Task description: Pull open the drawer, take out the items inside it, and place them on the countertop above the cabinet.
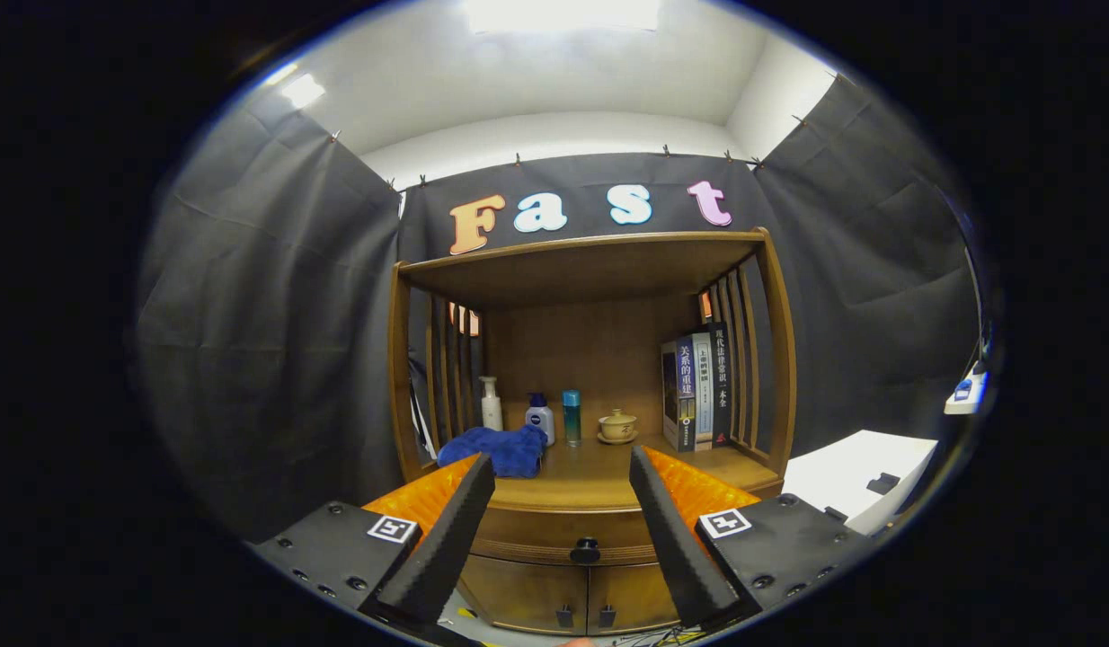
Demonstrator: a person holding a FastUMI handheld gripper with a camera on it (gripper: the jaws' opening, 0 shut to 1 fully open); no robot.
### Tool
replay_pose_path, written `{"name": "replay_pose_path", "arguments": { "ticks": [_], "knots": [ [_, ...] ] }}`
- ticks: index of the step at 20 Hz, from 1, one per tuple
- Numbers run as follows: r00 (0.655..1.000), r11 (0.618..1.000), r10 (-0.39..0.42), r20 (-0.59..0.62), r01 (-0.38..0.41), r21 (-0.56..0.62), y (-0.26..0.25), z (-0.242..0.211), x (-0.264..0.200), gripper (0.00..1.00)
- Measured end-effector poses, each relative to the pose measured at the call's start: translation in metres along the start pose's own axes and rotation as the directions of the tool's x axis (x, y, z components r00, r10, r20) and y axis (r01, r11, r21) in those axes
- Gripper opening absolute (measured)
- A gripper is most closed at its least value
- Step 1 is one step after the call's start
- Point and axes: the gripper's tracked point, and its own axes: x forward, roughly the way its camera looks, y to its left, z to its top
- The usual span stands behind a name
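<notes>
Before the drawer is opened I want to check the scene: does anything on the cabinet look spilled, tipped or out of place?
Nothing spilled or tipped. Only the blue cloth lies crumpled on the countertop beside upright bottles. The drawer is closed, and the gripper is open, short of its knob.

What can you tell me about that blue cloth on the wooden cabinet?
The blue cloth looks like soft terry fabric, crumpled in a loose heap rather than folded. It lies on the wooden countertop, at its left side, in front of a white pump bottle and beside a small blue-capped bottle. The open gripper is short of it, holding nothing.
</notes>
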Motion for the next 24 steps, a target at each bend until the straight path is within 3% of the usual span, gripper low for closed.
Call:
{"name": "replay_pose_path", "arguments": {
  "ticks": [15, 19, 24],
  "knots": [
    [0.999, 0.999, -0.037, 0.035, 0.038, -0.016, -0.021, -0.004, 0.013, 0.98],
    [0.996, 0.996, -0.086, -0.003, 0.086, 0.0, -0.041, -0.044, 0.041, 0.98],
    [0.989, 0.995, -0.089, -0.116, 0.082, -0.063, -0.039, -0.128, 0.088, 0.99]
  ]
}}
